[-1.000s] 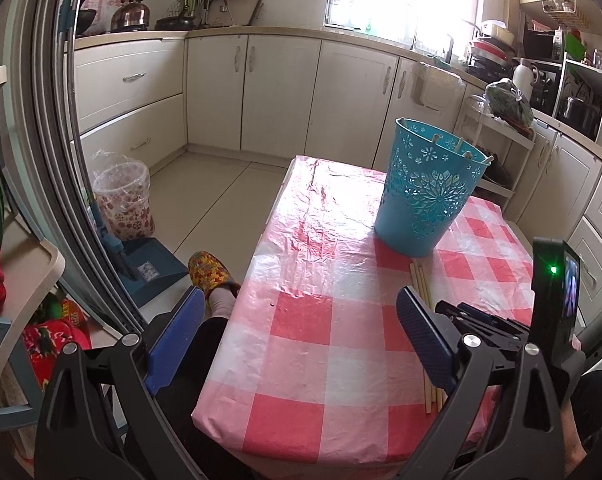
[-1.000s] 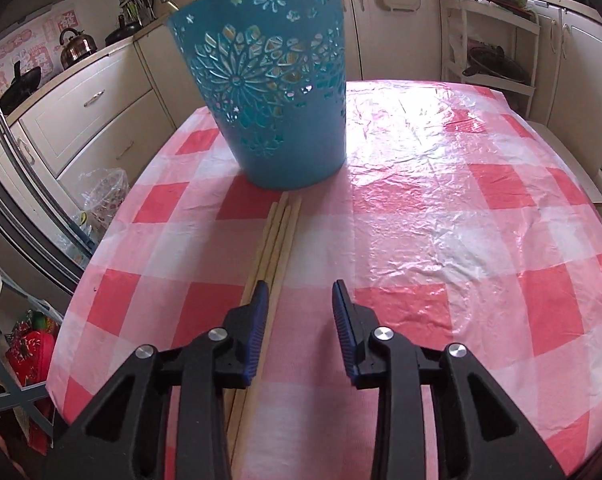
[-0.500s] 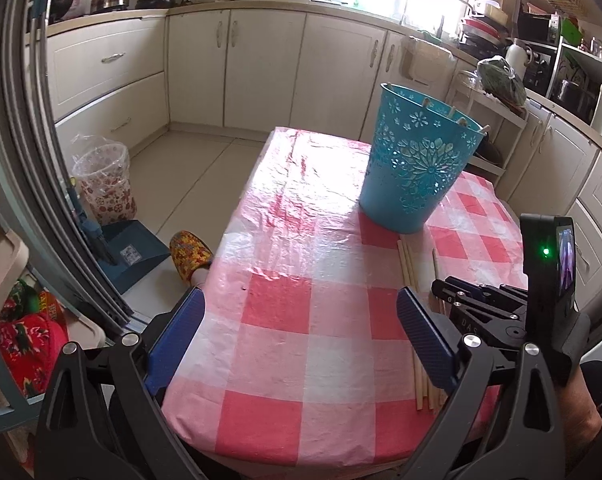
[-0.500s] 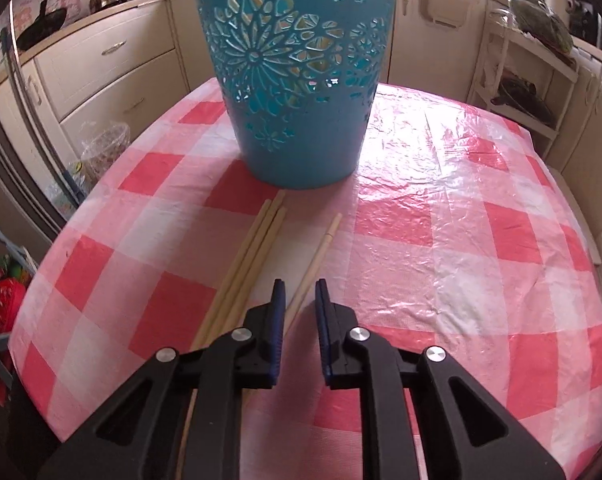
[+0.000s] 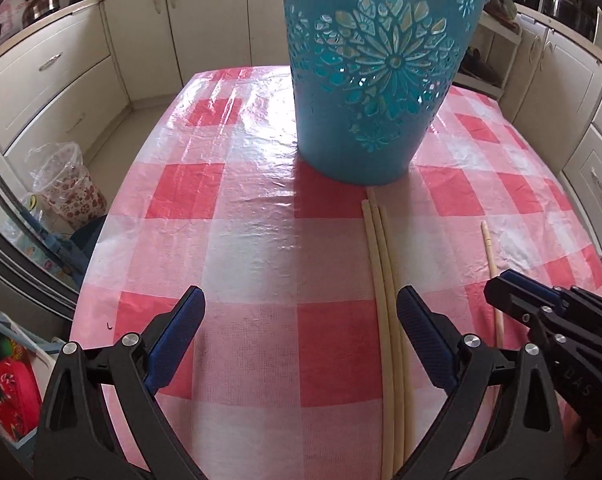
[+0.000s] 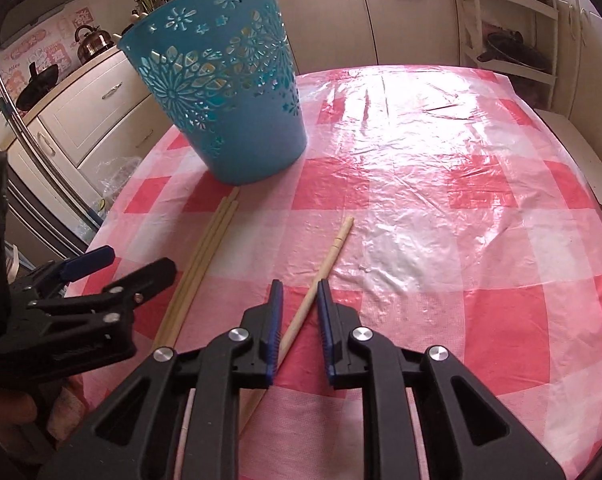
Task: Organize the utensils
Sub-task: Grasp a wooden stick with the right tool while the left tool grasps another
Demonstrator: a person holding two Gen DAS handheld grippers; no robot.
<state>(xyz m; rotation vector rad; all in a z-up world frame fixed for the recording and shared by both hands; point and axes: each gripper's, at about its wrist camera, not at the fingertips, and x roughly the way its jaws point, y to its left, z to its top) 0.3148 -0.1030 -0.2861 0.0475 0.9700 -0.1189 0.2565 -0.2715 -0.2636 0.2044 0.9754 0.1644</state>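
only right wrist shows jaws flanking lone chopstick [image 6: 328,258].

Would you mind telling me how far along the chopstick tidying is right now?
Early, it seems. Done: whether the blue basket holds anything cannot be told. In hand: the right gripper straddles a lone chopstick, not clamped. Left: three chopsticks lie on the tablecloth by the open left gripper.

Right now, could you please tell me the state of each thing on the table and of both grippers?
Blue basket: upright.
Three chopsticks: lying bundled near the basket.
Single chopstick: apart, between the right jaws.
Left gripper: wide open.
Right gripper: narrowly open, not clamped.
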